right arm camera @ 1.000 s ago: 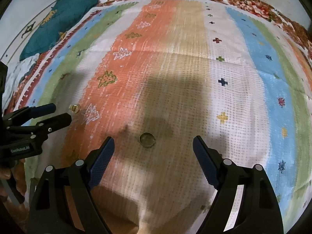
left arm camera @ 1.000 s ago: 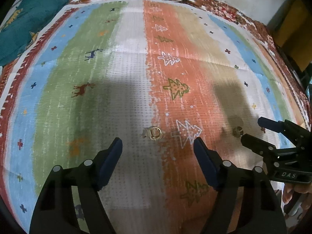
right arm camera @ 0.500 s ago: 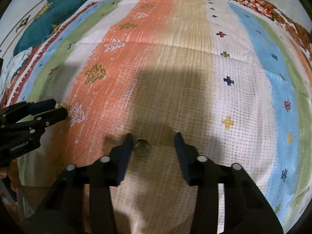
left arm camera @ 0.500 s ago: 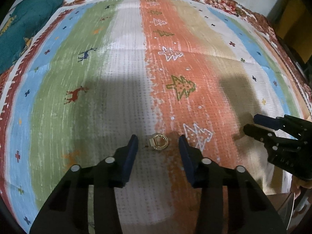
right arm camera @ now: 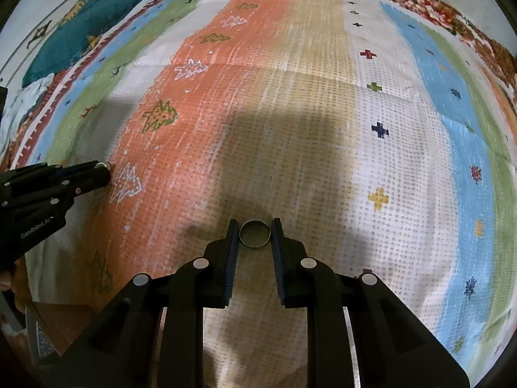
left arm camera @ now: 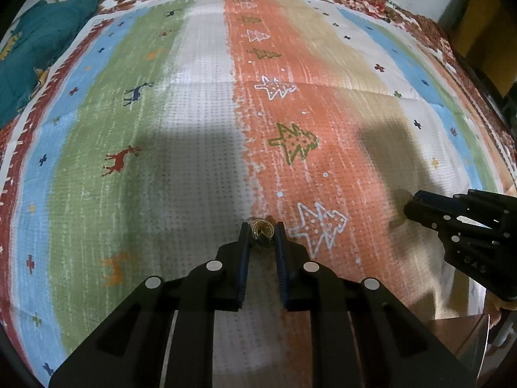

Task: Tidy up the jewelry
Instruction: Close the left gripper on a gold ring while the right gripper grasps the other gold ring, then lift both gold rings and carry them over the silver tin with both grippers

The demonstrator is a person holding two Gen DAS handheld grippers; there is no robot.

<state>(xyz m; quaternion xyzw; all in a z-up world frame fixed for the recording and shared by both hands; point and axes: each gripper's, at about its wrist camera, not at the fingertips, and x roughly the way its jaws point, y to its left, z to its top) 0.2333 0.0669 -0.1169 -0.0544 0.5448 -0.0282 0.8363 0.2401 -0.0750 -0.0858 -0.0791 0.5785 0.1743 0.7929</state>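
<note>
**Both grippers closed on a ring**

The left gripper [left arm camera: 262, 230] is clamped on a gold ring [left arm camera: 262, 229] with an ornate top, its blue-lined fingers [left arm camera: 244, 258] pressing the ring from either side. The ring sits low over the striped cloth [left arm camera: 200, 148], right at the border between the white stripe and the orange one, just left of a white tree motif [left arm camera: 318, 226].

The right gripper [right arm camera: 254, 233] has its fingers [right arm camera: 230, 258] drawn in against a plain silver ring [right arm camera: 254, 233], which stands as an open circle between them over the tan stripe (whether it is lifted off the cloth cannot be told). In the left wrist view this gripper shows at the right edge, its tips together. In the right wrist view the left gripper shows at the left edge, a glint of metal at its tips.

A teal cloth [right arm camera: 87, 29] lies at the far left corner.
</note>
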